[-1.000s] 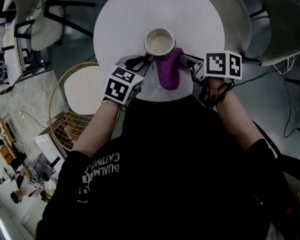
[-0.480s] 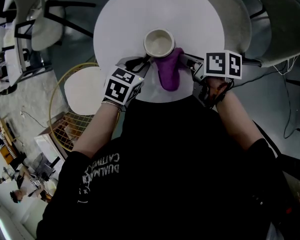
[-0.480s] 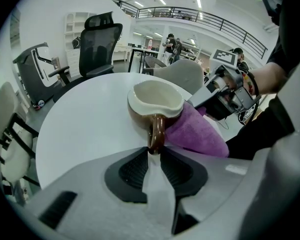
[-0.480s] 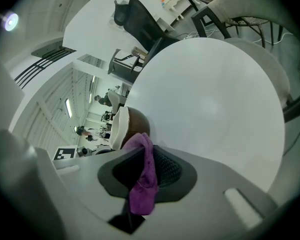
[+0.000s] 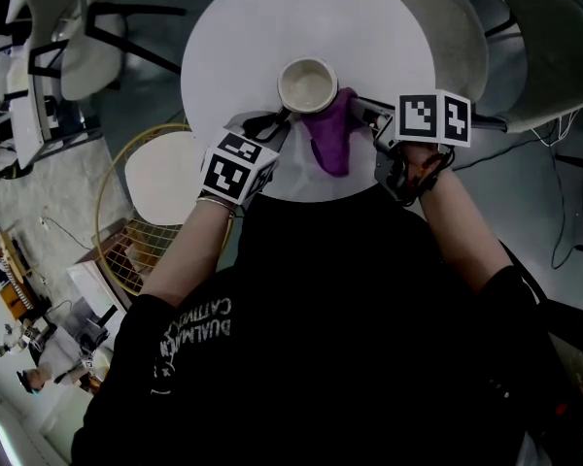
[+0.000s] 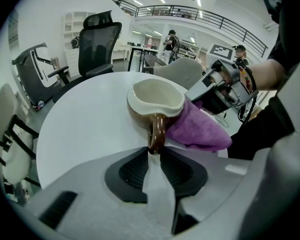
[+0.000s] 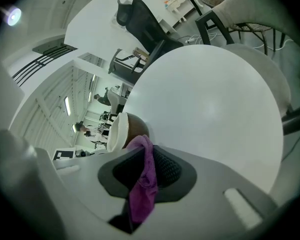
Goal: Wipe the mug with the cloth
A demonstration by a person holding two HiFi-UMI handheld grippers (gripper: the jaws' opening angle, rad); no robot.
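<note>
Head view: your mug (image 5: 307, 84) stands upright on the round table (image 5: 272, 27), toward its 6 o'clock edge. The purple cloth (image 5: 332, 139) lies against the mug at its 5 o'clock and trails toward you. Your left gripper (image 5: 277, 122) reaches in from the mug's 7 o'clock and your right gripper (image 5: 361, 113) from its 4 o'clock.

Left gripper view: the jaws stand narrow and have just been closing a little. The lower end of the mug's brown handle (image 6: 156, 131) sits pinched between their tips. The cloth presses on the mug's side at 3 o'clock.

Right gripper view: your jaws are clamped on the cloth, which runs up between the pads. Its top fold touches the mug's brown wall at 11 o'clock.
</note>
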